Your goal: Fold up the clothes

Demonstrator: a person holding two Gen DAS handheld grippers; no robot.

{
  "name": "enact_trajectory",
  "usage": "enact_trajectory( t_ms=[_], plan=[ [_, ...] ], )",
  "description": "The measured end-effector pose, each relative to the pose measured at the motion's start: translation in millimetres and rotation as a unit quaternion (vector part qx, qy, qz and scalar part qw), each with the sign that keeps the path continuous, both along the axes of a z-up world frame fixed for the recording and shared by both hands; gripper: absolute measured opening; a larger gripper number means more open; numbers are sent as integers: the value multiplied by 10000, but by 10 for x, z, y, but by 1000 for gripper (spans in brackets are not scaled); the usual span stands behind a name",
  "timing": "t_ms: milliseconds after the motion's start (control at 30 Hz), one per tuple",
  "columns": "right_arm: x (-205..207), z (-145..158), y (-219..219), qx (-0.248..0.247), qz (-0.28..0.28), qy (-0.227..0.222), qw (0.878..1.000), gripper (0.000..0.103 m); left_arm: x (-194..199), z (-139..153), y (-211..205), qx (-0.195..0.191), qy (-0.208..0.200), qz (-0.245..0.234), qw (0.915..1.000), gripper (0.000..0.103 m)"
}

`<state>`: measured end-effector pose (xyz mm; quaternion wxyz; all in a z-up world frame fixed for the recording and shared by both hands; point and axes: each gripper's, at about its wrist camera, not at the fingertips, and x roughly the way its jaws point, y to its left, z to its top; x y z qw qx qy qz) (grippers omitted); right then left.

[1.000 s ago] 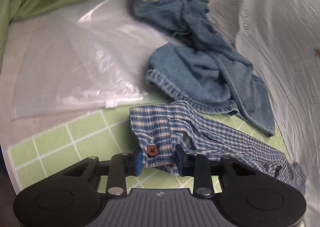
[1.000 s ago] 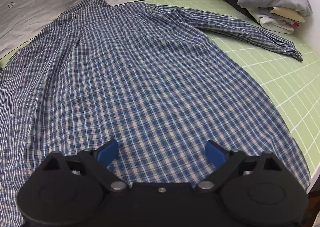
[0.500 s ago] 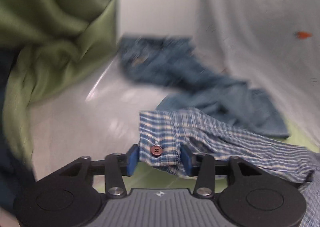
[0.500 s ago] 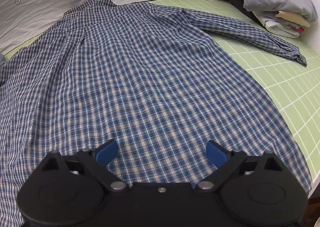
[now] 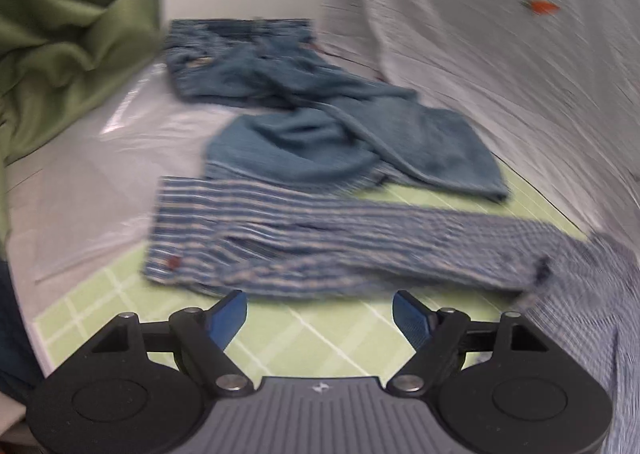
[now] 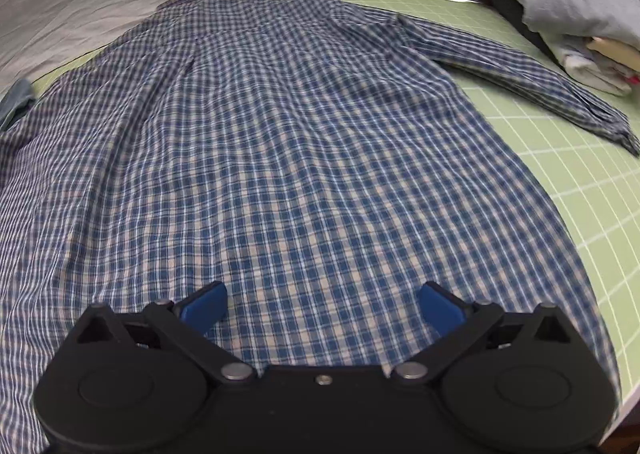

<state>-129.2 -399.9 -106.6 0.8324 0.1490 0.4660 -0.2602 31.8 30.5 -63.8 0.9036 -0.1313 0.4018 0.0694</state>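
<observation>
Shirt-folding is at the sleeve stage, we judge: our left gripper [image 5: 320,314] is spread wide and empty just short of the plaid shirt's [image 6: 280,158] left sleeve [image 5: 320,238], stretched out from the body; our right gripper [image 6: 322,308], equally wide, hovers over its hem. Jeans [image 5: 320,126] lie beyond the sleeve. Next, sleeves need folding across the body.

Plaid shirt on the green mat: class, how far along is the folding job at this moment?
Done: the plaid shirt lies spread flat, back up, on the green mat, and its sleeve is stretched straight out. In hand: nothing; the left tool and right tool are both open above the fabric. Left: every fold of the shirt, then the crumpled jeans. A folded stack sits at the mat's far corner.
</observation>
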Motion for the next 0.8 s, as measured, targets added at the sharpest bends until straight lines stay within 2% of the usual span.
enact_trajectory(
  t_ms=[133,267,367,433,533,633,800],
  plan=[
    [-32,55,-172,13,386,-79,9992,103,-228,71,-529,145,-65,-473,9988,87],
    [-156,136,-539,37,340,-380,9987,103,-479,90,-954,293,-31,-814,9962,90],
    [-182,103,-778,14,273,-388,9989,103,-656,101,-1236,389,12,-1029,9939,90],
    [-152,85,-873,35,247,-391,9989,103,-703,96,-1218,359,92,-920,9951,91],
    [-87,64,-985,78,228,-418,9988,103,-701,108,-1063,264,137,-485,9984,92],
    [63,66,-974,52,270,-464,9985,103,-574,120,-840,184,163,-46,9997,93],
    [519,128,-877,-116,523,-597,9968,103,-179,63,-412,335,285,482,9979,93]
  ],
)
